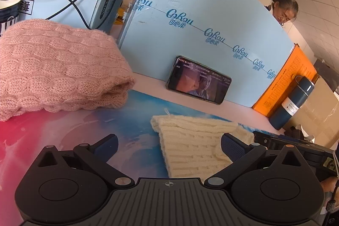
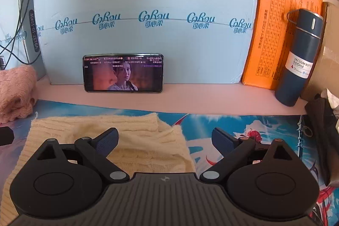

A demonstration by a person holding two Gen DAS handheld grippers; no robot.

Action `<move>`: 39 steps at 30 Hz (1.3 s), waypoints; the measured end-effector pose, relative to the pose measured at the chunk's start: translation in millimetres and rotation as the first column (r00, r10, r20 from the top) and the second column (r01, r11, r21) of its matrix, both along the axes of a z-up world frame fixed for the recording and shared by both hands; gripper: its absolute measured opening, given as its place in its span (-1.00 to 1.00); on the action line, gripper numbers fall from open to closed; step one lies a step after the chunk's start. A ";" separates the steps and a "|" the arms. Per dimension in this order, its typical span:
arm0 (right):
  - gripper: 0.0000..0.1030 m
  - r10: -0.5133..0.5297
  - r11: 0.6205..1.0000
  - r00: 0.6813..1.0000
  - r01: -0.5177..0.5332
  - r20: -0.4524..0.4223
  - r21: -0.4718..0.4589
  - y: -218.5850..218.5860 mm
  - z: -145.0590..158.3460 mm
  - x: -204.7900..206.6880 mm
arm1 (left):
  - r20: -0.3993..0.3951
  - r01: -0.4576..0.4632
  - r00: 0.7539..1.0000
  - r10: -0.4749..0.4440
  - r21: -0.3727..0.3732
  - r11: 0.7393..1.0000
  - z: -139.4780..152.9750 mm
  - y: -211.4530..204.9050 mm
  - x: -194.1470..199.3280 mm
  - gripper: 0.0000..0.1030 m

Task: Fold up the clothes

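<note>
**A:** Cream knit sweater (image 2: 131,141) lying on the printed mat (image 2: 243,126), partly folded, right under both sets of tongs. How will it handle?

**B:** Looks soft, light and floppy to me. A chunky ribbed knit should sag and stretch if lifted by one point, but it shouldn't slip much against the pads. I'd pinch a doubled edge or corner, say the far corner near the phone (image 2: 122,73).

**A:** And the right tongs (image 2: 164,139)?

**B:** Jaws spread wide, holding nothing, hanging over the sweater's right edge.

**A:** Left tongs (image 1: 169,146)?

**B:** Also spread wide, empty. One finger (image 1: 233,146) sits over the cream knit; I can't tell if it touches.

**A:** The pink sweater (image 1: 57,69)?

**B:** Folded, set aside on the left.
</note>
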State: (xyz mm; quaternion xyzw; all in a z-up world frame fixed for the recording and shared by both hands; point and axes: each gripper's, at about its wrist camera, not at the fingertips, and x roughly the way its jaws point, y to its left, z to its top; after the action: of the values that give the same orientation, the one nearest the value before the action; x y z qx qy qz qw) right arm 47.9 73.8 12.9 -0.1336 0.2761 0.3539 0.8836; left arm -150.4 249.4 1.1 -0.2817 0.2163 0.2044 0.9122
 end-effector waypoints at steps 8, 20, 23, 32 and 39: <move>0.85 0.132 0.985 0.985 -0.118 0.113 -0.126 20.6 -9.7 -34.7 | -0.012 0.012 1.000 -0.012 0.007 1.000 -0.9 -2.3 1.6 1.00; 1.00 0.066 0.972 0.982 -0.103 0.175 0.213 -99.9 63.2 -70.6 | 0.050 0.045 0.998 -0.049 0.070 0.997 5.3 -10.6 -4.6 1.00; 1.00 0.030 0.961 0.978 -0.084 0.205 0.263 -137.9 61.4 -83.4 | 0.140 0.109 0.982 -0.125 0.117 0.987 12.4 -18.9 -12.9 1.00; 1.00 0.064 0.961 0.962 -0.131 0.265 0.242 -236.2 29.3 -109.3 | 0.209 0.136 0.946 -0.246 0.435 0.890 33.9 -78.4 -29.0 1.00; 1.00 0.204 0.977 0.949 -0.214 0.240 0.014 -260.3 -5.5 -114.4 | 0.060 0.238 0.938 -0.343 0.607 0.758 40.2 -153.6 -59.6 1.00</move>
State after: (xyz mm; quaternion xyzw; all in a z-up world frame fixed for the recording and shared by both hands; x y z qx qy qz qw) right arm -66.5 -186.5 7.4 -0.1860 0.1457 0.4324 0.8702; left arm -210.0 95.8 41.3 0.0370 0.1055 0.0927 0.9894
